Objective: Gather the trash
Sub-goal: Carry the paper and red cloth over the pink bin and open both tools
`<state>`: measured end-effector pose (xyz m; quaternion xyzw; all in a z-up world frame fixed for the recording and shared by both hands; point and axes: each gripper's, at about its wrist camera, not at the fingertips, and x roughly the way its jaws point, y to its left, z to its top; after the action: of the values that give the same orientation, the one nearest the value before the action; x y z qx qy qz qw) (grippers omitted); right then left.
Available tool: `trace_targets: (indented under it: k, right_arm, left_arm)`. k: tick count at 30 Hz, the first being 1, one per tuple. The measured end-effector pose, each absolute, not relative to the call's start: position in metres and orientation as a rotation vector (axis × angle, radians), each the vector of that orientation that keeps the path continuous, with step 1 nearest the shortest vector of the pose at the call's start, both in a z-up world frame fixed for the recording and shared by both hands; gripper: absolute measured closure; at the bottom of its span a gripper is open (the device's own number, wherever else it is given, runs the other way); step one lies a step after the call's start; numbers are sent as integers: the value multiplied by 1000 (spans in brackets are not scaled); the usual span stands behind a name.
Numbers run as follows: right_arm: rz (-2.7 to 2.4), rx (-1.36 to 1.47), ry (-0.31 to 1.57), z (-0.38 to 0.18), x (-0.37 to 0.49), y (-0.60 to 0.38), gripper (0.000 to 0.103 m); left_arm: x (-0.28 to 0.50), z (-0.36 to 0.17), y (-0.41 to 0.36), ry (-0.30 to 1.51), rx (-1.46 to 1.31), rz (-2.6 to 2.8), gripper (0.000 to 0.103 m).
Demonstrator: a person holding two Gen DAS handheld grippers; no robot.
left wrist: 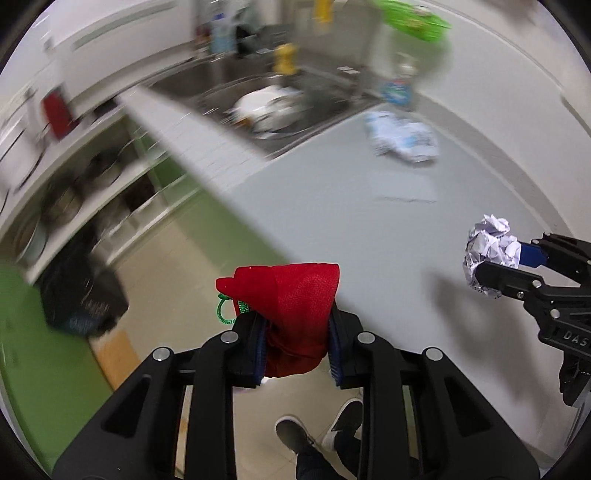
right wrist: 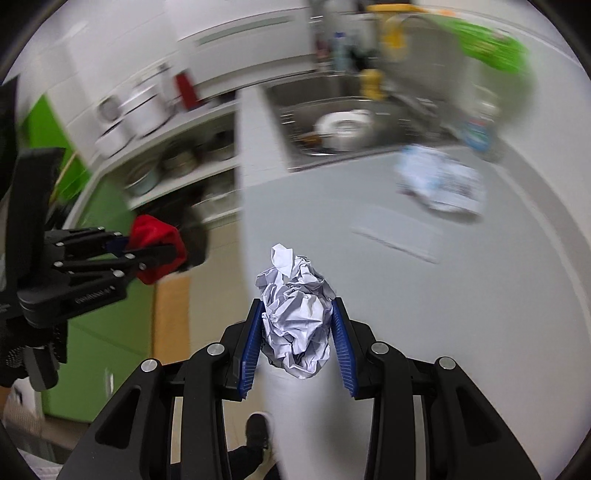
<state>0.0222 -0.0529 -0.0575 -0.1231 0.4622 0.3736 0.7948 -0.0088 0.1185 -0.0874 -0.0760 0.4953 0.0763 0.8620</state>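
My left gripper [left wrist: 295, 321] is shut on a red mesh bag [left wrist: 291, 291] with a green cord [left wrist: 225, 314], held over the floor beside the grey counter [left wrist: 332, 206]. The right wrist view shows that gripper [right wrist: 147, 254] and the red bag [right wrist: 155, 229] at the left. A crumpled white paper ball [right wrist: 295, 288] sits pinched between the blue pads [right wrist: 249, 347] of my right gripper [right wrist: 297, 306], above the counter's edge. In the left wrist view the right gripper [left wrist: 495, 258] and its paper ball [left wrist: 487, 240] appear at the right.
A crumpled white-and-blue wrapper [left wrist: 402, 136] lies on the counter near a steel sink [left wrist: 207, 79] holding dishes. A blue-labelled bottle [left wrist: 397, 90] and a green bag [left wrist: 417, 18] stand behind. On the floor at the left sits a black bag [left wrist: 81, 295]. A person's shoes [left wrist: 295, 435] are below.
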Motion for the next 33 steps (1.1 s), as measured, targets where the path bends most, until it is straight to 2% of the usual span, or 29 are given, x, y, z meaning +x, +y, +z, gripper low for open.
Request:
trace_targets:
  k: [7, 14, 29, 33]
  right_arm:
    - [968, -373, 1035, -92, -7, 54, 67]
    - [1050, -472, 1085, -161, -19, 141, 67]
    - [1092, -615, 1297, -447, -39, 249, 67]
    - [1095, -629, 1326, -500, -42, 259, 67]
  left_arm:
    - [-70, -131, 197, 1065, -274, 309, 77]
    - [-113, -197, 263, 1105, -352, 428, 77]
    - [-149, -403, 330, 1169, -508, 505, 77]
    - [-152, -445, 333, 1188, -530, 510, 77]
